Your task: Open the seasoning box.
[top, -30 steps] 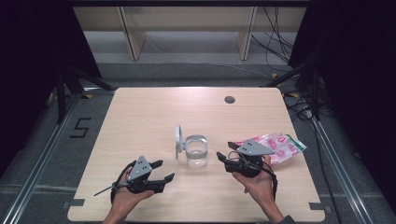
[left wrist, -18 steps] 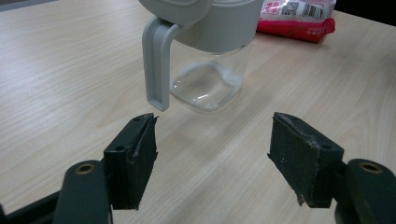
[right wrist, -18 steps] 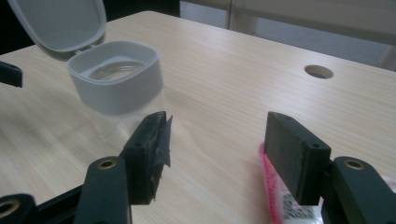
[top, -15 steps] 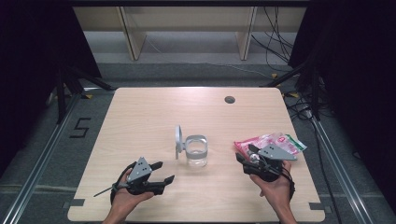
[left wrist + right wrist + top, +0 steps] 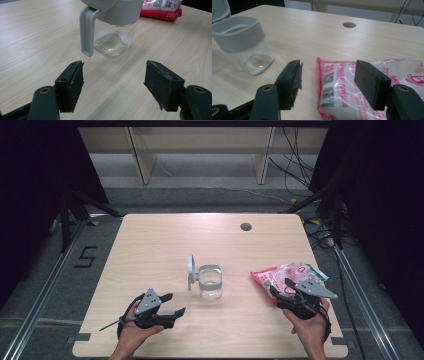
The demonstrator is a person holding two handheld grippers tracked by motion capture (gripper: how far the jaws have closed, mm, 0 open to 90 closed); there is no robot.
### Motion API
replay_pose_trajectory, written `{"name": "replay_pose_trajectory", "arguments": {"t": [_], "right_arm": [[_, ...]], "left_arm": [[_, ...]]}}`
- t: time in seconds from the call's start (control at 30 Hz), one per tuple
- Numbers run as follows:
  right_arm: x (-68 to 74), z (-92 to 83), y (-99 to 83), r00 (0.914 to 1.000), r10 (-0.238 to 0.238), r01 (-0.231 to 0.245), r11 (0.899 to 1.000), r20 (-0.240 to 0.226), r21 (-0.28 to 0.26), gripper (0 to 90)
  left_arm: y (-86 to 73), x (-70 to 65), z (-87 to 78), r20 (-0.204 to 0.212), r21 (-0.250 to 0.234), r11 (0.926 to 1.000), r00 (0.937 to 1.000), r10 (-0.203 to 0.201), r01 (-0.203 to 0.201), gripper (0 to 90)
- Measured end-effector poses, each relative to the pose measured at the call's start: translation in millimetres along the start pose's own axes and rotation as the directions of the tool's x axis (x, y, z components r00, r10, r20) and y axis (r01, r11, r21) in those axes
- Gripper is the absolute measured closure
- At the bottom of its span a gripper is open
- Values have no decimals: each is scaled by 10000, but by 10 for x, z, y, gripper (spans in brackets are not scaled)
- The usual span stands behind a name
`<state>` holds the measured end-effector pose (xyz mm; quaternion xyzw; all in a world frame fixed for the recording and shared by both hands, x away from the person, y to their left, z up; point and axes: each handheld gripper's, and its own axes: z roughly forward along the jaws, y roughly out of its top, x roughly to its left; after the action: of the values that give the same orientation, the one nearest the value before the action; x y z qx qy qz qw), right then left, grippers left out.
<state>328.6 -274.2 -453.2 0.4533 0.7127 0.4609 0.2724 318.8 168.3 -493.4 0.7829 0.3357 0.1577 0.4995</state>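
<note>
Fingers [image 5: 372,82] of both grippers spread, empty; crinkly pink packet [image 5: 352,87], clear square jar [image 5: 112,37].

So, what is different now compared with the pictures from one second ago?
The right gripper moved away from the glass jar, to the right in the high view, to the pink snack bag. Its jaws have just been opening and now stand on either side of the bag's near end without pressing it. The left gripper, open, the jar with its lid flipped up, and the bag stayed in place.
</note>
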Motion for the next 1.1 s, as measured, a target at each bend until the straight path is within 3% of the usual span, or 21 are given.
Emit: {"name": "replay_pose_trajectory", "arguments": {"t": [0.03,0.1,0.23,0.27,0.3,0.37,0.4,0.5,0.57,0.6,0.67,0.7,0.77,0.8,0.87,0.9,0.93,0.97,1.0,1.03,1.1], "right_arm": [[25,-23,-16,9983,577,-577,9982,45,166,387],[-39,-51,-56,9987,371,-377,9991,338,169,379],[-116,-99,-107,9957,545,-559,9983,742,162,376],[-140,-118,-120,9941,609,-623,9980,898,129,373],[-125,-141,-131,9894,1068,-1093,9938,982,205,373],[-157,-162,-158,9875,1101,-1140,9931,1125,287,373],[-195,-167,-170,9902,850,-886,9957,1104,277,373],[-202,-196,-201,9820,1316,-1390,9892,1352,471,370],[-257,-190,-215,9858,1007,-1074,9933,1345,431,369],[-239,-197,-226,9781,1343,-1447,9879,1589,557,367],[-302,-198,-243,9814,1147,-1258,9900,1538,646,357],[-269,-215,-249,9690,1789,-1947,9775,1705,809,356],[-359,-198,-275,9761,1136,-1278,9896,1855,665,349],[-350,-209,-274,9694,1513,-1672,9835,1935,684,345],[-394,-203,-292,9679,1413,-1571,9857,2080,614,339],[-385,-220,-299,9598,1875,-2061,9759,2087,712,334],[-419,-208,-308,9641,1698,-1851,9810,2040,587,334],[-409,-190,-320,9538,2046,-2202,9743,2201,485,330],[-419,-197,-321,9524,1953,-2171,9736,2342,707,325],[-459,-184,-332,9606,1645,-1825,9812,2239,622,323],[-432,-190,-337,9448,2411,-2606,9634,2220,630,312]], "left_arm": [[2,-1,1,7,1,10000,10000,9,-9,305],[1,-6,1,26,17,10000,10000,36,-36,305],[10,-12,-7,-32,46,10000,10000,35,-35,305],[6,-7,0,13,-17,10000,10000,23,-23,305],[4,-6,-1,35,34,10000,10000,24,-25,305],[-6,-11,3,64,10,10000,10000,-35,35,305],[-5,-16,9,40,35,10000,10000,-77,77,305],[-9,-12,24,130,97,10000,9999,-15,13,305],[-15,-16,24,142,79,10000,9999,0,-1,305],[-14,-16,26,146,71,10000,9999,-41,40,305],[-7,-10,23,151,94,10000,9999,-11,9,305],[-9,-9,24,127,99,9999,9999,-18,17,305],[-16,-12,23,138,78,10000,9999,-59,58,304],[-15,-11,23,141,90,9999,9999,-50,49,305],[-12,-19,30,136,119,9999,9998,-114,112,305],[-15,-20,36,188,110,9999,9998,-116,113,304],[-19,-21,40,198,130,9999,9998,-24,21,304],[-21,-23,41,217,139,9999,9998,-40,37,304],[-23,-27,44,254,138,9998,9996,-114,110,304],[-20,-21,47,273,154,9999,9996,-67,62,304],[-14,-14,48,268,109,9999,9996,-68,65,304]]}}
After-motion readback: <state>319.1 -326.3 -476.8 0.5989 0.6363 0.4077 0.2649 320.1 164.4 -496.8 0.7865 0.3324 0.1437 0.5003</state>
